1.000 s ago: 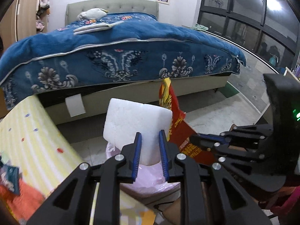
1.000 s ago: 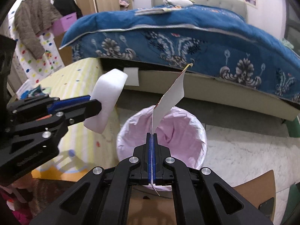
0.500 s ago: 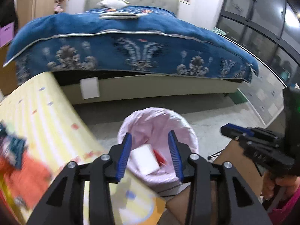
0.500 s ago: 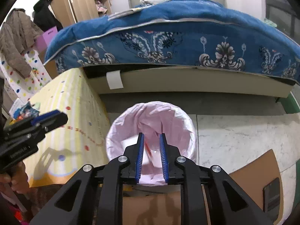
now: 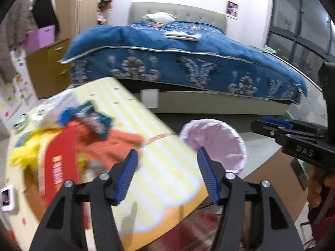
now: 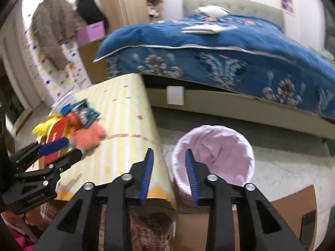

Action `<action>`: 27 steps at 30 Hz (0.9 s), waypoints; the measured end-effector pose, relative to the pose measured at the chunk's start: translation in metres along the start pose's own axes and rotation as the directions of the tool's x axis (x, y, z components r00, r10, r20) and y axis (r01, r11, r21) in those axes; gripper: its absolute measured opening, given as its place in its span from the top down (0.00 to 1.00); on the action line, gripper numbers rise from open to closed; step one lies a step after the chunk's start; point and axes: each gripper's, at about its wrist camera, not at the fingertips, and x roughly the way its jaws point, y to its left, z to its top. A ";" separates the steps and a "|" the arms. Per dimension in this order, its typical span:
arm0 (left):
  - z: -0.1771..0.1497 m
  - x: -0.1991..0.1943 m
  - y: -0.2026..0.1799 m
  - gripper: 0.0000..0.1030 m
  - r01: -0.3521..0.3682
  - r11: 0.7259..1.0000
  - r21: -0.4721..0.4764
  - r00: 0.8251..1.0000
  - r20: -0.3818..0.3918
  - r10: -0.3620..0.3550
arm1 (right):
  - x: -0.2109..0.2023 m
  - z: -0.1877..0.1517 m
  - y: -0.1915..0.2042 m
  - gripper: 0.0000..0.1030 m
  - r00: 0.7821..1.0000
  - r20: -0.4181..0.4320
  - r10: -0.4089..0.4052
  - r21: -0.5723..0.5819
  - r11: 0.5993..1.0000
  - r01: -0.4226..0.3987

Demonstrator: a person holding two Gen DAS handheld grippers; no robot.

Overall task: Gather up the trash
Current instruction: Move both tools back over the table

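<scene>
A bin lined with a pink bag stands on the floor beside a yellow striped table. Trash lies on the table: a red packet, an orange rag, a blue wrapper and a yellow wrapper. My left gripper is open and empty over the table's near edge; it also shows in the right wrist view. My right gripper is open and empty between table edge and bin; it also shows in the left wrist view.
A bed with a blue patterned cover stands behind the bin. A wooden cabinet with a purple box and hanging coats stand at the left. A brown board lies on the floor at the right.
Both grippers let go their trash into the bin, the white foam block and the red packet, then opened wider. Both views have swung left toward the table's trash.
</scene>
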 end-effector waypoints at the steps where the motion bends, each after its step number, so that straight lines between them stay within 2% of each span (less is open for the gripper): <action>1: -0.003 -0.007 0.008 0.41 -0.031 0.999 -0.006 1.000 0.003 0.031 | 0.000 0.000 0.008 0.65 1.000 -0.001 0.004 -0.013 1.000 -0.004; 4: -0.012 -0.023 0.031 0.38 -0.117 0.992 -0.037 0.993 0.000 0.117 | 0.001 0.002 0.033 0.63 1.000 -0.006 0.031 -0.052 0.998 -0.031; 6: -0.018 -0.032 0.050 0.38 -0.162 0.984 -0.068 0.987 -0.007 0.162 | 0.002 0.004 0.052 0.52 0.999 -0.008 0.043 -0.083 0.996 -0.044; 9: -0.030 -0.048 0.079 0.38 -0.225 0.967 -0.123 0.974 -0.011 0.225 | 0.005 0.005 0.076 0.45 0.998 -0.007 0.055 -0.129 0.990 -0.055; 17: -0.063 -0.084 0.142 0.38 -0.395 0.893 -0.215 0.918 -0.051 0.394 | 0.023 0.003 0.142 0.39 0.992 -0.050 0.113 -0.234 0.965 -0.122; 21: -0.077 -0.092 0.168 0.38 -0.432 0.861 -0.267 0.901 -0.084 0.426 | 0.032 0.001 0.170 0.38 0.987 -0.075 0.145 -0.282 0.946 -0.161; 27: -0.085 -0.094 0.178 0.37 -0.443 0.853 -0.277 0.896 -0.097 0.434 | 0.049 0.000 0.197 0.44 0.975 -0.116 0.192 -0.301 0.928 -0.219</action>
